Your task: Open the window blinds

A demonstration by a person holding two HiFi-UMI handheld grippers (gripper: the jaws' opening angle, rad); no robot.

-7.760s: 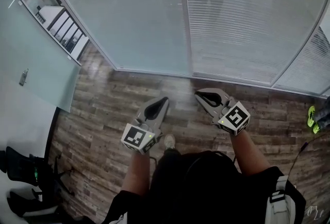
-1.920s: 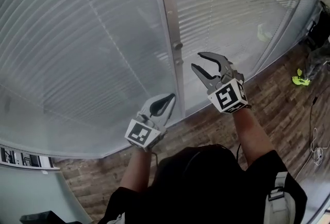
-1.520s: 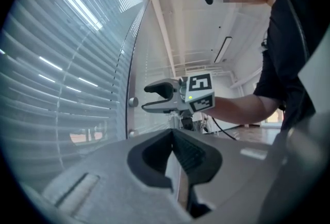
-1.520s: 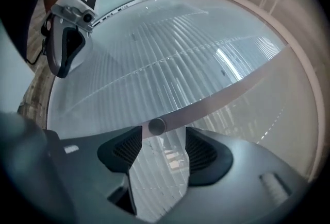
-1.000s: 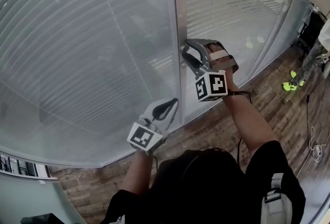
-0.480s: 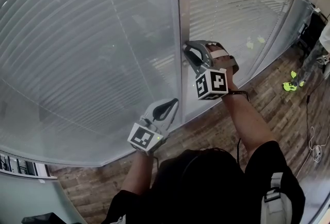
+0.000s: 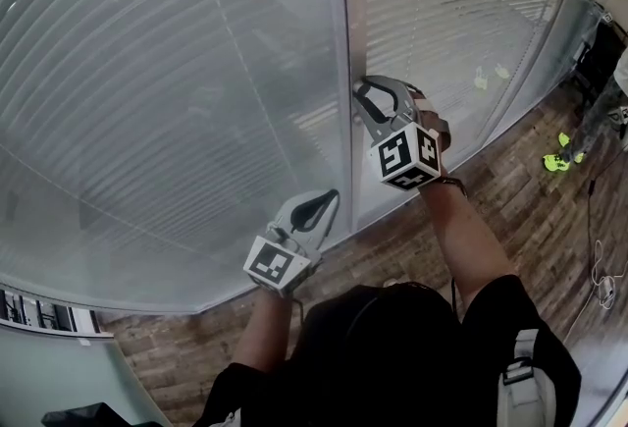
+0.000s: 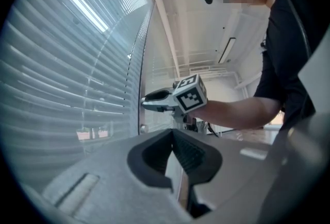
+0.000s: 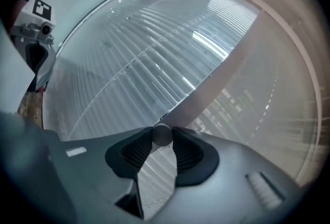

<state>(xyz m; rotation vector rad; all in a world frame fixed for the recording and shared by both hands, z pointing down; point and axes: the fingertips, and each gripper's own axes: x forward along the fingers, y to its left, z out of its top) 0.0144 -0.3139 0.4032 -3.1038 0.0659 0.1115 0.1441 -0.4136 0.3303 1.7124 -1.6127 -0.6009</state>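
The blinds (image 7: 177,72) hang with their slats shut behind two glass panes, split by a grey upright frame post (image 7: 351,13). A small round knob (image 9: 162,135) sticks out of that post. My right gripper (image 7: 361,103) is shut on the knob; its jaws have just closed in, and the pads pinch the knob from both sides. A second knob (image 8: 143,128) sits lower on the post. My left gripper (image 7: 328,195) hangs lower left near the glass, shut and holding nothing. The left gripper view shows the right gripper (image 8: 146,100) at the post.
Brown wood floor (image 7: 510,209) runs along the foot of the glass wall. Another person's legs and yellow-green shoes (image 7: 555,161) stand at the right edge, with a thin cable (image 7: 596,263) on the floor nearby. A white shelf unit (image 7: 29,312) shows at bottom left.
My right gripper closed its jaws onto the knob and then rolled about its own axis, so its marker cube turned and sits lower. The left gripper stayed put.
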